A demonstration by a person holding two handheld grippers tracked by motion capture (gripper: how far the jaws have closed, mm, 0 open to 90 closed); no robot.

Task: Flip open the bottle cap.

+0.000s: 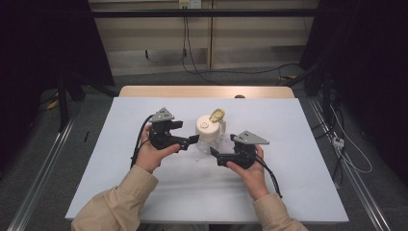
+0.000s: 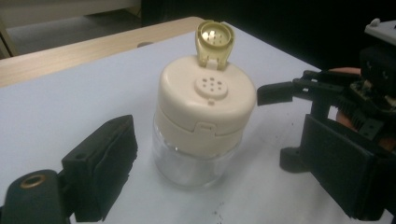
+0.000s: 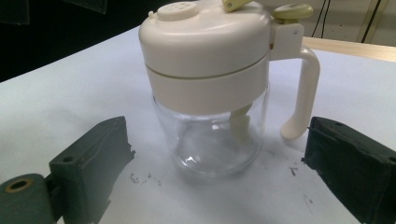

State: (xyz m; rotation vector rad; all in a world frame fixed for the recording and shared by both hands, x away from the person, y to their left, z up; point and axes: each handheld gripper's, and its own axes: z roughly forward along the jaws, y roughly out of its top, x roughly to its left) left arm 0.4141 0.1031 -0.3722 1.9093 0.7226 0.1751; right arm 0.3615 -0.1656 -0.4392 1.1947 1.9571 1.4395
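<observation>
A clear glass shaker jar with a cream lid and a side handle stands upright mid-table. Its yellow flip cap is raised, so the sprinkle holes show. My left gripper is just left of the jar. In the left gripper view the jar stands between its jaws, which are apart and clear of the glass. My right gripper is at the jar's near right. Its jaws are spread on either side of the jar without touching it.
A white cover lies over the wooden table. Small dark specks dot the cover near the jar's base. Cables and metal rails run along the floor on both sides, with dark curtains behind.
</observation>
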